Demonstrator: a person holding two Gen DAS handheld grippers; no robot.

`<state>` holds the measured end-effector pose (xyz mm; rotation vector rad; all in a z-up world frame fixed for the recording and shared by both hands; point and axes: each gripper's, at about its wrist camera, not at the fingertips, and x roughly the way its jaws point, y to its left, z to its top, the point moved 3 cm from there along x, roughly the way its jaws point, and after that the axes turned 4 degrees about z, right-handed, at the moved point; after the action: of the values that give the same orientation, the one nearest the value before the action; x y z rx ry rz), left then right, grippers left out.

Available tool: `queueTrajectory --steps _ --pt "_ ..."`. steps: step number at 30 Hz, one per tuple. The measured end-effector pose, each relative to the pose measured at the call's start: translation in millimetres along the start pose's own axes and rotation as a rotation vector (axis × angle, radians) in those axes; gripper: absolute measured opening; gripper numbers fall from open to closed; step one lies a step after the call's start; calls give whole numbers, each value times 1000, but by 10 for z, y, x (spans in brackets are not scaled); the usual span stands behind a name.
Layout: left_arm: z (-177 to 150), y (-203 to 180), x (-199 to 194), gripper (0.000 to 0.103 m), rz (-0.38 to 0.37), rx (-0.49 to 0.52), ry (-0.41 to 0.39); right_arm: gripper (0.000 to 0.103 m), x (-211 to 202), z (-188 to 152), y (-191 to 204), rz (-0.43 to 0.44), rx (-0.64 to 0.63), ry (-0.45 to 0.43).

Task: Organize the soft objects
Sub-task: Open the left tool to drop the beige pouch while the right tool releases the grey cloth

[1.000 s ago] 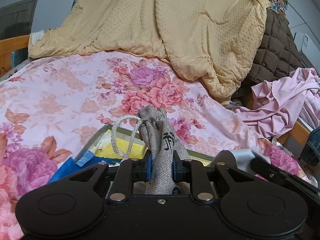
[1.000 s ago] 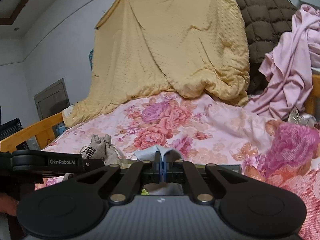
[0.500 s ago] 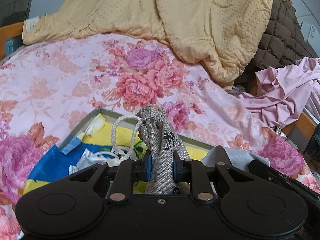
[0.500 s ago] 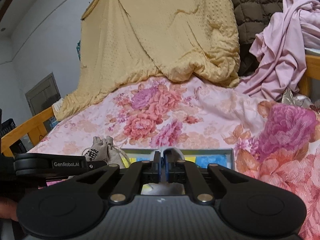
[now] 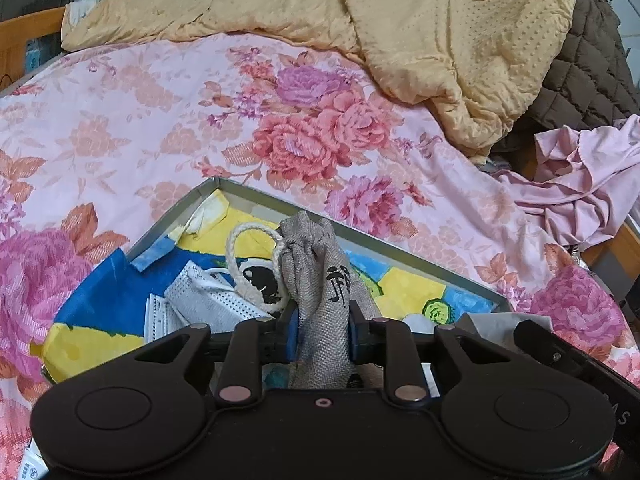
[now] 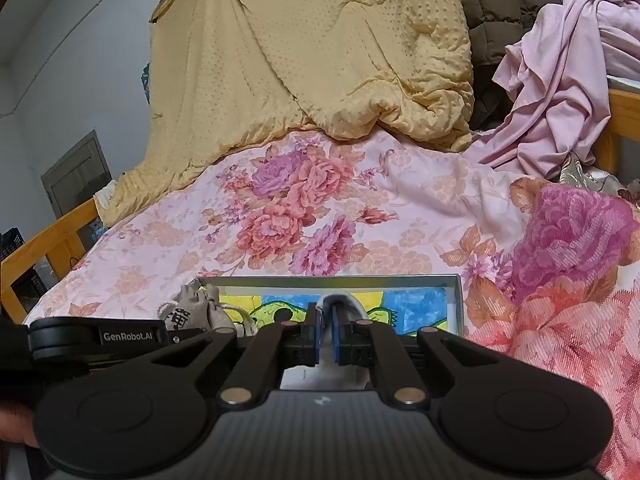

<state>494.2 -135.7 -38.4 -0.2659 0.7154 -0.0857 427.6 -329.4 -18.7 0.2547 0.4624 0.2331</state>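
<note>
Floral bed [image 5: 120, 120]: box [image 5: 256, 200] now under both tongs; left tongs [image 5: 322, 330] easing open around grey pouch [image 5: 324, 280], right tongs [image 6: 326, 330] barely parted on white cloth [image 6: 340, 304], release looks imminent

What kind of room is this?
Most likely a bedroom: a bed with a floral sheet, a yellow quilt heaped at the back, and a wooden bed rail along the side.

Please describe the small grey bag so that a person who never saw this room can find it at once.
On the bed's flowered sheet lies a shallow grey-rimmed box with a blue and yellow drawing inside. Above it, the left gripper has the small grey bag between its pads. Unlike the white face masks beside it, it is coarse woven cloth with black characters and a white cord loop.
</note>
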Motion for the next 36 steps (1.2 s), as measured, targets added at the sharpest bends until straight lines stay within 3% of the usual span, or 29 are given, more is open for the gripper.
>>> queueTrajectory --steps 6,11,17,22,26,29,36 --pt "-20 14 4 31 1 -15 14 20 32 -11 -27 -9 10 33" --pt "-31 18 -13 43 7 -11 16 32 22 -6 -56 -12 20 51" --pt "-64 16 -99 64 12 -6 9 58 1 -12 -49 -4 14 88" --pt "-80 16 -250 72 14 7 -11 70 -53 -21 -28 -2 9 105" --pt "-78 41 -413 82 27 14 -36 86 -147 -8 -6 8 3 96" --pt "-82 62 -549 91 56 24 -64 92 -258 10 24 8 -15 71" --pt "-118 111 -935 96 73 42 -105 102 -592 5 133 6 -74 -2"
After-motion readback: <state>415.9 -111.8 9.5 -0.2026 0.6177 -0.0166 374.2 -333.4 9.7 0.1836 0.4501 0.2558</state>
